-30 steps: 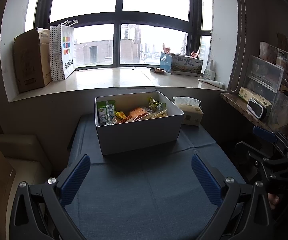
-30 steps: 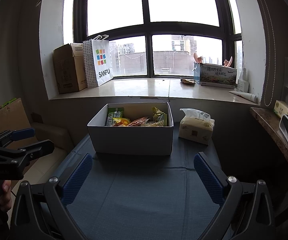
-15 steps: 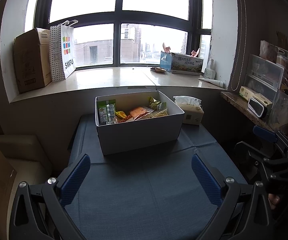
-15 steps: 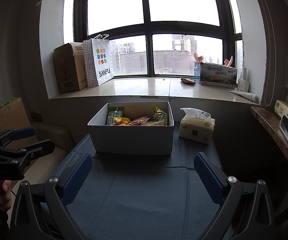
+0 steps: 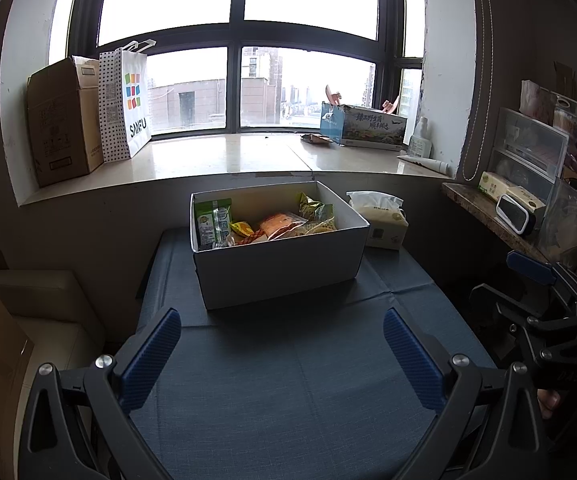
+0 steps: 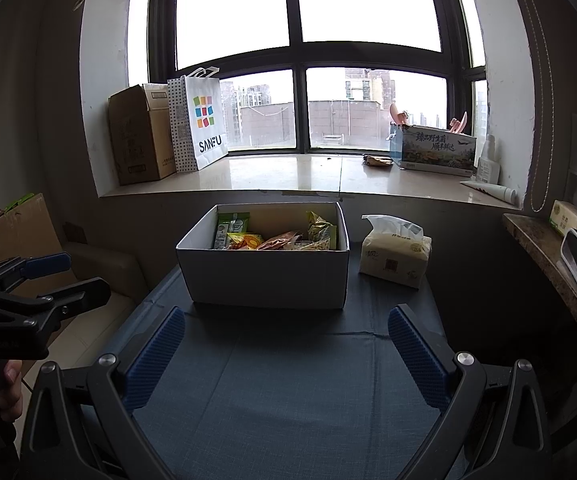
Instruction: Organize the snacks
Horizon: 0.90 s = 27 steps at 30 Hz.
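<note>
We see a matt white cardboard box (image 6: pixel 264 276), glossy plastic snack packets (image 6: pixel 276 238), a woven dark-blue tablecloth (image 6: pixel 288 392), a polished stone windowsill (image 6: pixel 288 178), a soft plastic-wrapped tissue pack (image 6: pixel 394 258).

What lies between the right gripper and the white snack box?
Nothing: only bare blue tablecloth separates the right gripper from the snack box, seen in the right wrist view.
</note>
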Each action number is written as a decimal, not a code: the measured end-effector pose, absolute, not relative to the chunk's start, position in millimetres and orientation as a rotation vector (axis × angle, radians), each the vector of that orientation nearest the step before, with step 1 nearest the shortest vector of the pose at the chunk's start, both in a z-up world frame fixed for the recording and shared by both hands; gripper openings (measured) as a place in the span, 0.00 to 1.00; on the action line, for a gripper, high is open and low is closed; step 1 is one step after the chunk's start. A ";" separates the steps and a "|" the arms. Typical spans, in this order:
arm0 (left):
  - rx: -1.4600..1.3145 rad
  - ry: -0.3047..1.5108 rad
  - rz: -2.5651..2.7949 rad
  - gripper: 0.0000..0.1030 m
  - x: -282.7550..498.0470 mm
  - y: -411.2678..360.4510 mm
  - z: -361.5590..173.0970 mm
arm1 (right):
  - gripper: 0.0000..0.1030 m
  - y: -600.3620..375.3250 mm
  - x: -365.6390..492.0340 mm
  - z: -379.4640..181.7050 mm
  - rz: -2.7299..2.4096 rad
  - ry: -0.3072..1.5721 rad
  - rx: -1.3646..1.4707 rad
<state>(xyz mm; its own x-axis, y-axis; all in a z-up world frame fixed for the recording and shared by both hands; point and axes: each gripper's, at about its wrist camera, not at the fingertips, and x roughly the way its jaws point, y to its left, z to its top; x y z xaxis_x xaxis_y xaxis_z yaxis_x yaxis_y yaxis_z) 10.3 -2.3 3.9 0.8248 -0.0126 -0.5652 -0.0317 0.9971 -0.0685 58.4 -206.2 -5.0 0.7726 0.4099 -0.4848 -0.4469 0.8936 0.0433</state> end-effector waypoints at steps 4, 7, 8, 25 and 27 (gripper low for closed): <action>-0.075 0.601 0.008 1.00 10.3 -2.5 3.5 | 1.00 -206.2 58.2 -5.1 0.466 0.508 -0.076; -0.075 0.603 0.009 1.00 10.2 -2.8 3.3 | 1.00 -206.0 58.1 -5.1 0.465 0.508 -0.077; -0.075 0.603 0.009 1.00 10.1 -2.8 3.3 | 1.00 -206.0 57.9 -5.2 0.465 0.508 -0.077; -0.073 0.608 0.009 1.00 11.2 -3.1 2.5 | 1.00 -205.2 57.7 -5.9 0.466 0.508 -0.079; -0.073 0.608 0.009 1.00 11.3 -3.0 2.5 | 1.00 -205.1 57.8 -5.8 0.466 0.508 -0.079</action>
